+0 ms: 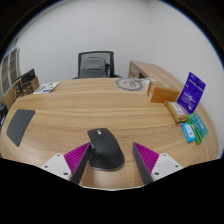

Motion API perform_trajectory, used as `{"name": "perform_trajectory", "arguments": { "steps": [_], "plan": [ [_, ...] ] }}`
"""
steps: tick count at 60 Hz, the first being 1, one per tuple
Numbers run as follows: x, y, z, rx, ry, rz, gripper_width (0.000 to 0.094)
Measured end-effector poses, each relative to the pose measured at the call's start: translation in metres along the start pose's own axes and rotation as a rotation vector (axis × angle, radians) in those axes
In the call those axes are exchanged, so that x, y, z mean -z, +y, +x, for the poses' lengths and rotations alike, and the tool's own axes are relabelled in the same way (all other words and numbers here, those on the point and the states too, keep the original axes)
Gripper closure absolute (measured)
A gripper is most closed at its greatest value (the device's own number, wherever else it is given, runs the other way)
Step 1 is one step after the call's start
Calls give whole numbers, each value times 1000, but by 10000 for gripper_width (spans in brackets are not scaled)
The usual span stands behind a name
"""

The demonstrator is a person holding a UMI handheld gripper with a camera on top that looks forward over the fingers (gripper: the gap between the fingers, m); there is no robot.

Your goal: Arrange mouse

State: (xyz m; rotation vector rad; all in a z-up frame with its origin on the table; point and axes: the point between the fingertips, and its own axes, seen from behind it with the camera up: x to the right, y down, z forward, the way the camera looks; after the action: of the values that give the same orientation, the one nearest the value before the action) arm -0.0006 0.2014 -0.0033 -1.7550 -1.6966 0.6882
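Observation:
A black computer mouse (pixel 106 148) rests on the wooden table (pixel 90 108) near its front edge. It stands between the fingers of my gripper (pixel 111 160), closer to the left finger. The left magenta pad (pixel 76 157) is next to the mouse's left side. The right magenta pad (pixel 149 158) stands apart from the mouse with a clear gap of bare table. The fingers are open and the mouse lies on the table by itself.
A dark mouse mat (pixel 19 124) lies at the left. A black office chair (pixel 96 65) stands behind the table. A round plate (pixel 130 84), a wooden box (pixel 163 93), a purple card (pixel 193 92) and small packets (pixel 195 127) lie at the right. Papers (pixel 46 88) lie at the far left.

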Motion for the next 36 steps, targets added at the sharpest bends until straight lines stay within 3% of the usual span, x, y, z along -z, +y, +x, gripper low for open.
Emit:
{"name": "perform_trajectory", "arguments": {
  "steps": [28, 34, 36],
  "plan": [
    [-38, -18, 2, -99, -37, -29, 88],
    [-41, -21, -5, -117, -59, -29, 246],
    [-42, -22, -9, -116, -72, -30, 381]
  ]
}}
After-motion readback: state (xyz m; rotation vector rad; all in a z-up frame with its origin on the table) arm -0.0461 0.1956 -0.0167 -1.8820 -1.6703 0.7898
